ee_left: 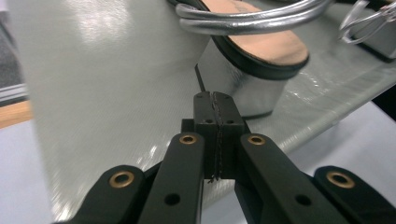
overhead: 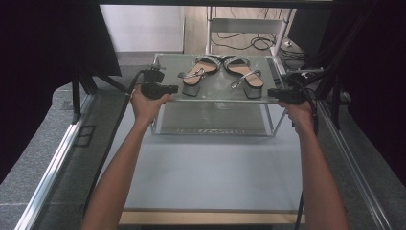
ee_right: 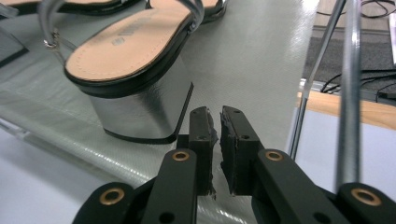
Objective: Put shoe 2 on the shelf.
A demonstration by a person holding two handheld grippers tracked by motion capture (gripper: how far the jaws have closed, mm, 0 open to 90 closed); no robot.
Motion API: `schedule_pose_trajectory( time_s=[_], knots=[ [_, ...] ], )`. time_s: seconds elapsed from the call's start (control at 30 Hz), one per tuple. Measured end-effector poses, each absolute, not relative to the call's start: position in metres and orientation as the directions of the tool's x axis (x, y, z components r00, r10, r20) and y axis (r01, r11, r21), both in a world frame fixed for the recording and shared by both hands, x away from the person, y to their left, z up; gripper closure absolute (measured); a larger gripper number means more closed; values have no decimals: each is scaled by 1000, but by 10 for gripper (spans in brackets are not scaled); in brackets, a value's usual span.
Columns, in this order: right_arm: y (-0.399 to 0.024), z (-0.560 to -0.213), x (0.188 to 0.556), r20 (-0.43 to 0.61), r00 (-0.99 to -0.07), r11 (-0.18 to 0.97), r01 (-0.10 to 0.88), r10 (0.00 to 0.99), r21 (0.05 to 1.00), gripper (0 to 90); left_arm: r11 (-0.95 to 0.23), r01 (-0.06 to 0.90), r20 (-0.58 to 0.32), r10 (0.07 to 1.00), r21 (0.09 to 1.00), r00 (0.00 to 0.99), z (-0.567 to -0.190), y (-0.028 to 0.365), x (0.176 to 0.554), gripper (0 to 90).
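On the pale bench [overhead: 206, 172] stands a small metal-framed rack [overhead: 271, 125] with a grey, shiny sheet stretched across its top as a shelf [overhead: 215, 91], and a pair of sandals rests on that sheet. At the left, the person's left hand [overhead: 143, 103] holds the left gripper [overhead: 173, 89] at the near left edge of the shelf; in the left gripper view its fingers [ee_left: 205, 122] are pressed flat together at the sheet's near edge, and whether the fabric is pinched between them I cannot tell. Just beyond the fingers there stands the silver block heel of the left sandal [overhead: 197, 75], with its tan insole and silver straps (the heel sits upright on the sheet, close to the fingertips but apart from them). Further right lies the right sandal [overhead: 247, 75], toe pointing to the far side and angled toward its partner so that the two toes nearly meet at the far edge of the shelf. At the right, the right hand [overhead: 300, 111] holds the right gripper [overhead: 271, 93] at the near right corner of the shelf; in the right gripper view its fingers [ee_right: 202, 135] stand nearly together with a narrow gap between them, above the sheet and just beside that sandal's silver heel, with a thin metal post of the rack rising to their right.
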State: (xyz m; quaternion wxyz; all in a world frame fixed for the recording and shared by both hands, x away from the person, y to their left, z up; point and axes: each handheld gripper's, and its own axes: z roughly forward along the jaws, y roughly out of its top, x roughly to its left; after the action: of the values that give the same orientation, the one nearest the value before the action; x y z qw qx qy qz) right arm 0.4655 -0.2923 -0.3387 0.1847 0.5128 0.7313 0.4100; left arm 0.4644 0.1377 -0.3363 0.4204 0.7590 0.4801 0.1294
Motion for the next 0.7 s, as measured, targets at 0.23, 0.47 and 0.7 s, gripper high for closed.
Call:
schedule_pose_trajectory(
  time_s=[0.23,0.47,0.7],
  knots=[
    [-269,-342,470,102,-397,173,598,912,782,856,-214,630,-186,842,747,506,-341,124,477,900],
    [-254,-339,468,67,-426,225,596,902,771,894,-224,625,-200,822,748,534,-341,114,474,900],
    [-235,-338,466,48,-471,271,583,881,766,897,-251,617,-217,783,746,582,-341,83,472,900]
  ],
)
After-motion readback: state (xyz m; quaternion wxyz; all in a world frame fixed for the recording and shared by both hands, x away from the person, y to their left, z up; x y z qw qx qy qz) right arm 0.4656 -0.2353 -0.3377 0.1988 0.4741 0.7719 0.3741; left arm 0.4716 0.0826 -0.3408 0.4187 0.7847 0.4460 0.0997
